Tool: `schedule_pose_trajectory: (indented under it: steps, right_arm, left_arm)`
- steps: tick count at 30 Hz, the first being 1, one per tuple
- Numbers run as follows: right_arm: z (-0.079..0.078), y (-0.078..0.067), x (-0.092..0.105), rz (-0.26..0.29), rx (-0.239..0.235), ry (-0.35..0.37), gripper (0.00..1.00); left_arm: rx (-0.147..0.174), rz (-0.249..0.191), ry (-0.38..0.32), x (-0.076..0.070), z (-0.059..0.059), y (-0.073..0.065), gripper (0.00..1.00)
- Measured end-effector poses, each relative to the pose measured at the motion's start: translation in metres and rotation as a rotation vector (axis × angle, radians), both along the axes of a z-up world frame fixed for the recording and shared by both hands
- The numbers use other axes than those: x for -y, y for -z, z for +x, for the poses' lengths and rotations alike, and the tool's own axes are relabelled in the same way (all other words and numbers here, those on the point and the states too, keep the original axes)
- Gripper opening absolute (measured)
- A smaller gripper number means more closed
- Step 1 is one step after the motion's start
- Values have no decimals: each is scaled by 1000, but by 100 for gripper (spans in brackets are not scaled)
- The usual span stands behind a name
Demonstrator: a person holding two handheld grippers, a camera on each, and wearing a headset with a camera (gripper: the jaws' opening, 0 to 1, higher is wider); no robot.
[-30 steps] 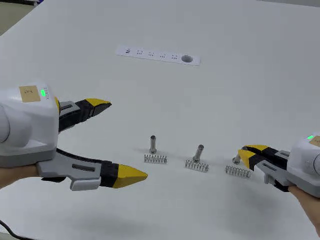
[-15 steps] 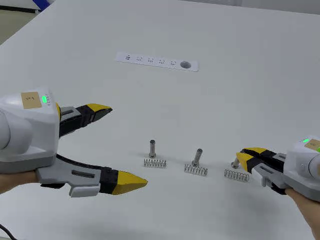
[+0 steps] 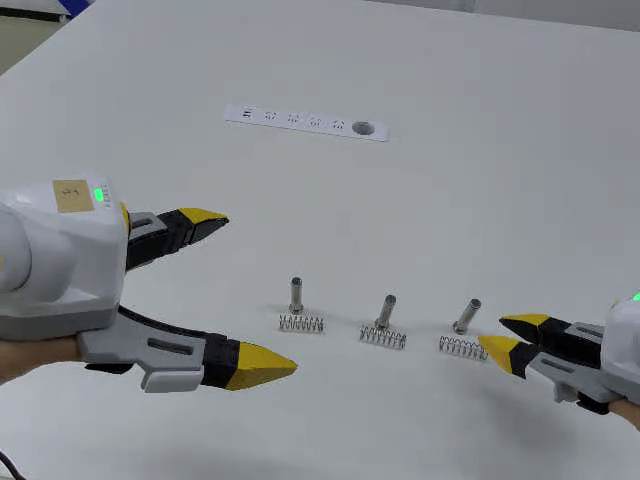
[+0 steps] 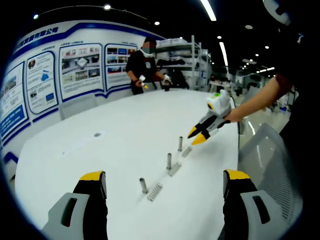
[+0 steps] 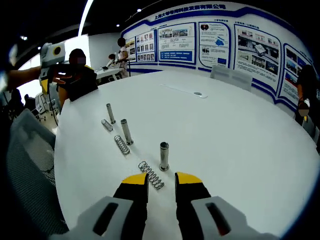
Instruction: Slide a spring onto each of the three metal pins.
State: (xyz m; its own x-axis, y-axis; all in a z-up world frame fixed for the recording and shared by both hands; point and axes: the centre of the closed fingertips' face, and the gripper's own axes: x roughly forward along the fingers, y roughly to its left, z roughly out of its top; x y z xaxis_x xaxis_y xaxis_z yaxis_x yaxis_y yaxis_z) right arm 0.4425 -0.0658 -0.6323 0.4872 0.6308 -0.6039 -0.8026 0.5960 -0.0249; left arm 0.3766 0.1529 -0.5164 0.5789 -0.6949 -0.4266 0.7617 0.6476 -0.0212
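Your right gripper [image 3: 492,332] had drawn back from the right spring [image 3: 462,347], jaws a crack apart and empty; your left gripper [image 3: 258,292] hung wide open, empty. All three springs [image 3: 383,337] lay just before their pins [image 3: 385,311], none threaded yet. The sticker [image 3: 71,194] and wall boards [image 5: 215,42] were too small to read

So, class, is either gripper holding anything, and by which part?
Nothing is held. The left gripper is wide open; the right gripper, jaws slightly apart, points at the rightmost spring.
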Motion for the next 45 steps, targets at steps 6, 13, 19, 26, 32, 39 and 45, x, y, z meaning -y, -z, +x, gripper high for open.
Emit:
schedule_pose_trajectory:
  steps: [6,13,19,26,32,39,45]
  right_arm:
    - [-10,17,-2,-63,-31,-84,22]
    - [-4,30,-3,-121,-21,-144,22]
    - [2,31,-5,-101,-32,-156,21]
    - [-1,31,-6,-57,-76,-174,19]
    - [-3,30,-10,-53,-83,-196,17]
    - [-6,30,-14,-70,-87,-244,12]
    - [-6,32,-14,-78,-101,-237,11]
  left_arm:
    - [9,-15,-10,2,5,0,99]
    - [-3,-5,-10,1,3,5,99]
    - [-8,-7,-21,-1,2,5,98]
    - [-17,-2,-27,-2,0,7,98]
    - [-30,8,-13,2,-2,12,98]
    - [-37,24,-4,2,0,15,97]
    - [-28,9,-3,5,0,11,97]
